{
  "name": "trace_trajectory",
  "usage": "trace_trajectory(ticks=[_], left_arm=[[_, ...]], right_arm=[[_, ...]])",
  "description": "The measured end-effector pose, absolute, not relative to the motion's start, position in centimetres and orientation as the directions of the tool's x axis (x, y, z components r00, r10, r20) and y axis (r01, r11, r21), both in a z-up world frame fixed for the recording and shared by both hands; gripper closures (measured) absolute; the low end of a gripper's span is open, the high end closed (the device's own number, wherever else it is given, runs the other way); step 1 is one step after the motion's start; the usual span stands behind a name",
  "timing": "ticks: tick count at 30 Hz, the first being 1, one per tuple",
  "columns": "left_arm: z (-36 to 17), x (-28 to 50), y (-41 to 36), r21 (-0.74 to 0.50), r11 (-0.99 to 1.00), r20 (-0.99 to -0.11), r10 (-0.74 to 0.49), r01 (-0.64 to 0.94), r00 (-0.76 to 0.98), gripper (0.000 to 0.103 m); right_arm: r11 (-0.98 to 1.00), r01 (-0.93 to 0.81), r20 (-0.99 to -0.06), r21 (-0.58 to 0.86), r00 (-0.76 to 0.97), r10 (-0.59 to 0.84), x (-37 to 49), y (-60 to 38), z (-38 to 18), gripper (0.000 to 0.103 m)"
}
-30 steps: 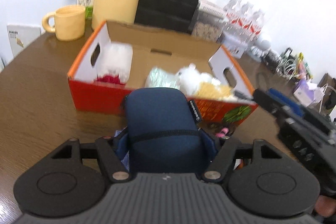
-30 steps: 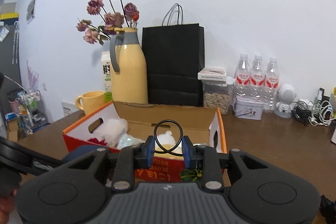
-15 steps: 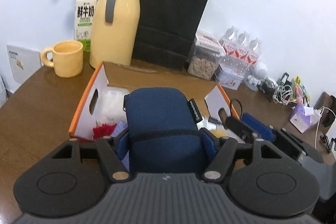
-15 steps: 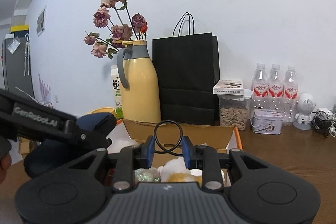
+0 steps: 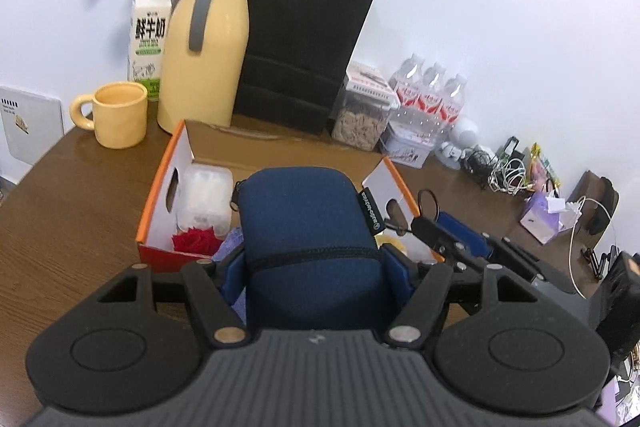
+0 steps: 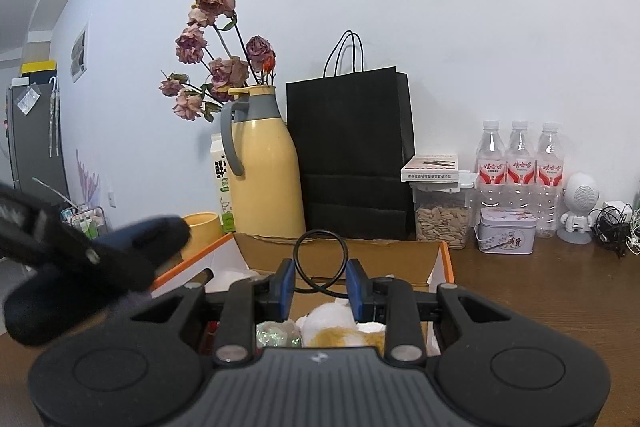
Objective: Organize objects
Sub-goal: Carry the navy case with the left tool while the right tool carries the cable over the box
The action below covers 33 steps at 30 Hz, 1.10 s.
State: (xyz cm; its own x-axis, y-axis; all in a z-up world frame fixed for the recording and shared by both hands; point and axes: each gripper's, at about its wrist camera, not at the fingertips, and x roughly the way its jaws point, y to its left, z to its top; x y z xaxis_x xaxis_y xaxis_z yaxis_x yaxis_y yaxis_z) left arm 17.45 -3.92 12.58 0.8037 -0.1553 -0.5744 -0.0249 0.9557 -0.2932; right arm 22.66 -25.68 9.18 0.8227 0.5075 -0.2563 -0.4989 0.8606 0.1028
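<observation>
Pouch and cable over the box
Left tongs clamp the navy zip pouch above the cardboard box; right tongs pinch a black cable loop.

The cardboard box sits on the table. Behind the box stand a jug and, to its right, a paper bag. Left of the box is a mug, with a milk carton behind it. Right of the bag stand a jar, then bottles with a tin before them. In the box lie a tub at the left and a plush toy.
</observation>
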Motion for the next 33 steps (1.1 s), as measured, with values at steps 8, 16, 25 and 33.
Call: trace_trajectory(ticks=[8,16,25,33], left_arm=[[12.1,15.1,-3.0,-0.242,0.970,-0.602,-0.129,-0.026,0.788,0.034],[6.8,12.5,1.1,-0.214,0.970,-0.693,-0.068,-0.115,0.718,0.034],[0.6,11.6,3.6,-0.207,0.960,-0.778,-0.045,-0.188,0.626,0.033],[0.8,10.7,2.1,-0.055,0.985,-0.741,0.071,-0.165,0.668,0.010]], right_arm=[[0.858,-0.500,-0.243,0.117,0.824,0.513,20.8,-26.5,9.2,0.077],[0.860,-0.498,-0.262,0.115,0.820,0.509,18.7,-26.8,8.7,0.077],[0.861,-0.494,-0.293,0.123,0.810,0.507,17.3,-25.9,7.6,0.077],[0.874,-0.469,-0.327,0.126,0.812,0.483,16.6,-25.9,6.6,0.077]])
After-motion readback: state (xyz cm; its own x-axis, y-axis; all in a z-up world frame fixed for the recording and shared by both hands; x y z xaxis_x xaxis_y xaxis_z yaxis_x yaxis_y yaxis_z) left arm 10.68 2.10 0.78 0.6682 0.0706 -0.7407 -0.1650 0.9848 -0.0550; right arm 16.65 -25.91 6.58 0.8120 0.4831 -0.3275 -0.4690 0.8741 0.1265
